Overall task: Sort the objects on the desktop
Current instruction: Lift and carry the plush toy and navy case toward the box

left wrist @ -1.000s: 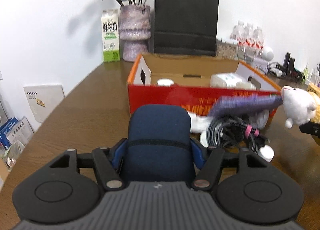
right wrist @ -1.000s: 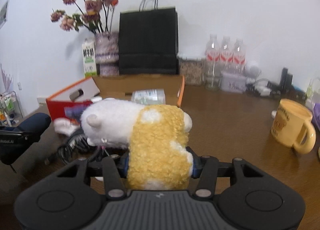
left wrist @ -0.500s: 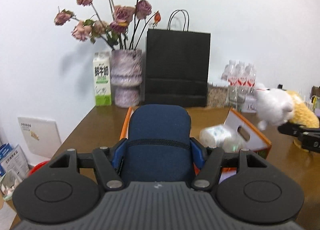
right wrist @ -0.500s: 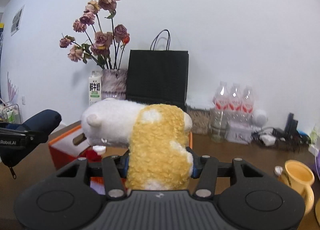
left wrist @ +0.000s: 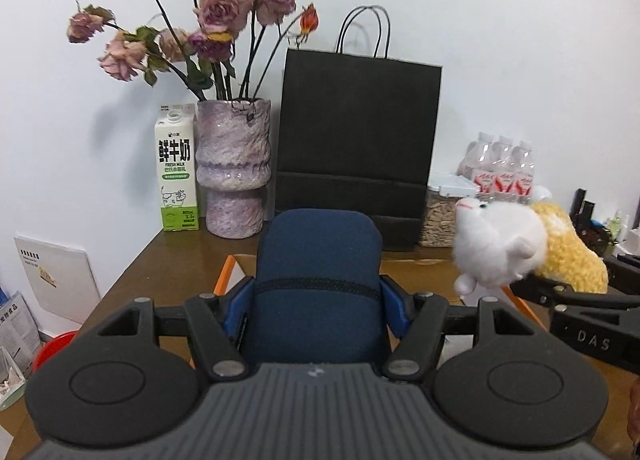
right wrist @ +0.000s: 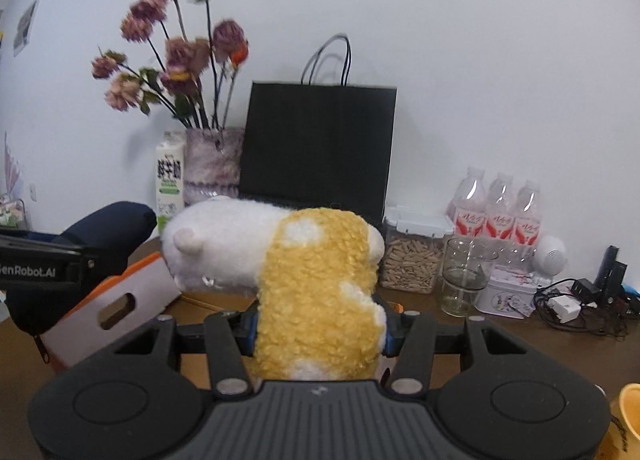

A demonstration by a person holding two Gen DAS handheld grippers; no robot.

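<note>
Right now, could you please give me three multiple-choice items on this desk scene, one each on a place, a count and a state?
1. The milk carton stands:
A. left of the vase
B. right of the black paper bag
C. inside the orange box

2. Water bottles in the pack:
A. one
B. three
C. five

3. The right gripper is:
A. open
B. shut on the plush toy
C. shut on a mug

Answers: 1 A, the carton is beside the vase's left side; 2 B, three caps show; 3 B, the fingers pinch its yellow body.
</note>
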